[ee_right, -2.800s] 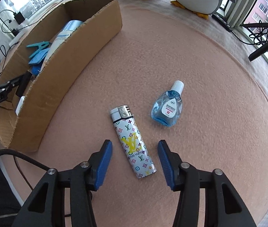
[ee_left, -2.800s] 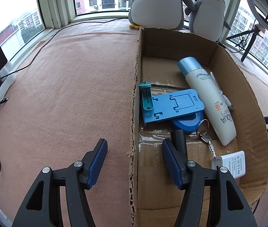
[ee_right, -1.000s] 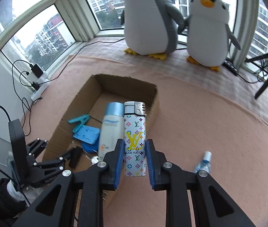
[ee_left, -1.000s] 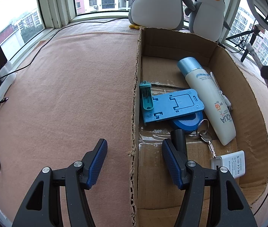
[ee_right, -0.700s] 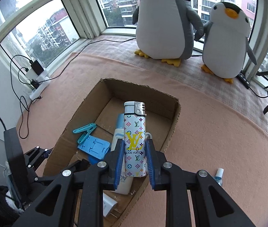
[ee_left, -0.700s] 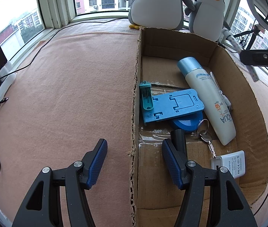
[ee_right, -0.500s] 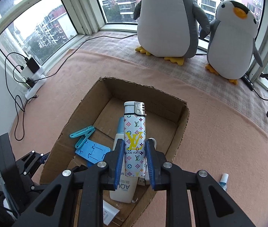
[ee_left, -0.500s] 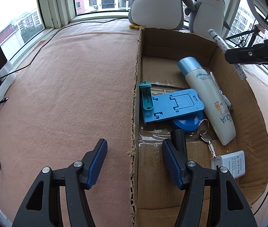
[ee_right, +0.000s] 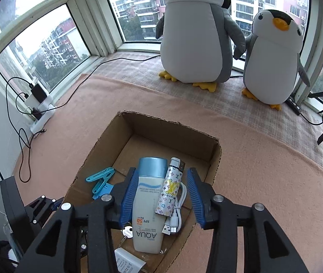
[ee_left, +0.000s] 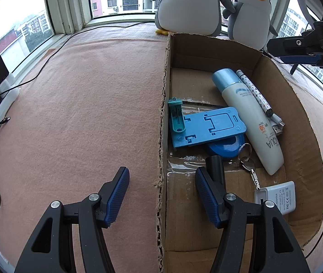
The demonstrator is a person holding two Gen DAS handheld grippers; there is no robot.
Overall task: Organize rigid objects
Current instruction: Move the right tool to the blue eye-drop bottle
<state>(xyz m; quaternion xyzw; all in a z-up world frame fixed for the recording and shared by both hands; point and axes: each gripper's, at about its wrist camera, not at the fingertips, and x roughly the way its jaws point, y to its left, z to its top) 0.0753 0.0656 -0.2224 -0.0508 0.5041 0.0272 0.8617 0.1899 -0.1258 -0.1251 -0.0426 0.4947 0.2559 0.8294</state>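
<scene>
**A:** While your right gripper point(ee_right: 161, 195) hangs over the cardboard box point(ee_right: 216, 159), low in the centre of the right wrist frame, its blue fingers point(ee_right: 194, 196) are spread wide and hold nothing.

**B:** Where is the lighter?

**A:** Your patterned lighter point(ee_right: 170, 188) lies inside the box, in the gap between those fingers as seen from above but touching neither of them. It rests tilted against the right side of the sunscreen bottle point(ee_right: 147, 207), partly on top of a white USB cable point(ee_right: 179, 207). In the left wrist frame the lighter point(ee_left: 253, 93) shows right of centre, along the bottle's point(ee_left: 248, 118) far side.

**B:** And my left gripper?

**A:** Your left gripper point(ee_left: 161, 193) sits at the bottom centre of its frame, jaws wide apart and empty, straddling the box's near wall point(ee_left: 162, 136). One finger is over the pink blanket point(ee_left: 81, 113), the other inside the box.

**B:** What else is in the box?

**A:** You have a blue phone stand point(ee_left: 207, 127), a teal clip point(ee_left: 177, 116), keys on a ring point(ee_left: 247, 159) and a white charger point(ee_left: 277, 196) at lower right. Two plush penguins point(ee_right: 195, 29) stand at the top of the right wrist frame, by the window.
</scene>
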